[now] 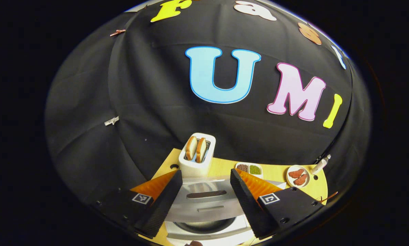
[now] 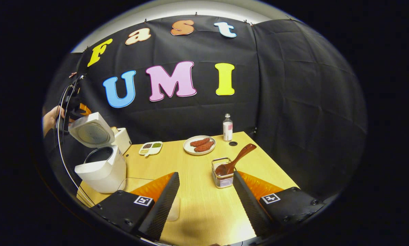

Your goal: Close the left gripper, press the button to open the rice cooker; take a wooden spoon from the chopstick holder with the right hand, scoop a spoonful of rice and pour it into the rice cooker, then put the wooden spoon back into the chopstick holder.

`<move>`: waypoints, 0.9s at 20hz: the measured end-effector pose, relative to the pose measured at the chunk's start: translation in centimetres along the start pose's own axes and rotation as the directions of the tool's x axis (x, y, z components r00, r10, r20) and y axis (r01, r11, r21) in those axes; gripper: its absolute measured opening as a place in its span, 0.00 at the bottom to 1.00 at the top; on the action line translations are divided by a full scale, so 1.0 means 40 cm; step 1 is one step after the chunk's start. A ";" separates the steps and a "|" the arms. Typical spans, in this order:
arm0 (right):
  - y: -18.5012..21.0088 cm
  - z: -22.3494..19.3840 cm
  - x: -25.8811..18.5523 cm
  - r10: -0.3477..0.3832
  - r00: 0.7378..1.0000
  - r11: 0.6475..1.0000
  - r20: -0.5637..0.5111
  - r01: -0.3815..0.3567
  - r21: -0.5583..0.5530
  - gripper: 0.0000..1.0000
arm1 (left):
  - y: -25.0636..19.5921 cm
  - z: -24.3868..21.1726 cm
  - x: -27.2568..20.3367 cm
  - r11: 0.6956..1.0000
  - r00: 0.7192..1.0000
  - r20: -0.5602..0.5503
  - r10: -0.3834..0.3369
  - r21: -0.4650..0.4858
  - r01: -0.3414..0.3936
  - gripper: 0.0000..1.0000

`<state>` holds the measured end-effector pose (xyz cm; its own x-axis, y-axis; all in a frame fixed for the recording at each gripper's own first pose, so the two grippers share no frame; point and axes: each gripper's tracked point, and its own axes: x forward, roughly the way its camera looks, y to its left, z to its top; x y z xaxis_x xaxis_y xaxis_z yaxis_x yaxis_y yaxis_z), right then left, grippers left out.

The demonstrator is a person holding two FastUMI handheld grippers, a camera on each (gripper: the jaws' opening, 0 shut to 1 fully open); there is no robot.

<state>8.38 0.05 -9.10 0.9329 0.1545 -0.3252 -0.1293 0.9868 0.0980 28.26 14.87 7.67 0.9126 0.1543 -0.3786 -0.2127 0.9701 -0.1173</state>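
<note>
White rice cooker [image 2: 101,169], lid raised, near table's left edge; brown wooden spoon [image 2: 236,159] in wire chopstick holder [image 2: 222,177]. Left gripper [image 1: 206,191] and right gripper [image 2: 206,191]: fingers apart, empty.

No readable text, seemingly.

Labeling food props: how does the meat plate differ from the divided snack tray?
The meat plate is round and holds two reddish-brown pieces; the divided snack tray is roughly rectangular, with compartments of dark, green and pale bits. The plate sits nearer the bottle, the tray nearer the toaster. Both are white and flat on the table.
</note>
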 end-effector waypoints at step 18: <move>-0.021 -0.070 -0.014 0.075 0.994 0.997 -0.078 -0.076 -0.017 0.99 | -0.011 -0.441 -0.002 0.997 0.997 -0.054 0.047 0.064 -0.043 1.00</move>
<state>7.01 -0.71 -11.64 0.8916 0.2313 -0.3892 -0.2057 0.9728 0.1067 22.14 11.13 -8.45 0.8817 0.1890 -0.4323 -0.2289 0.9725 -0.0416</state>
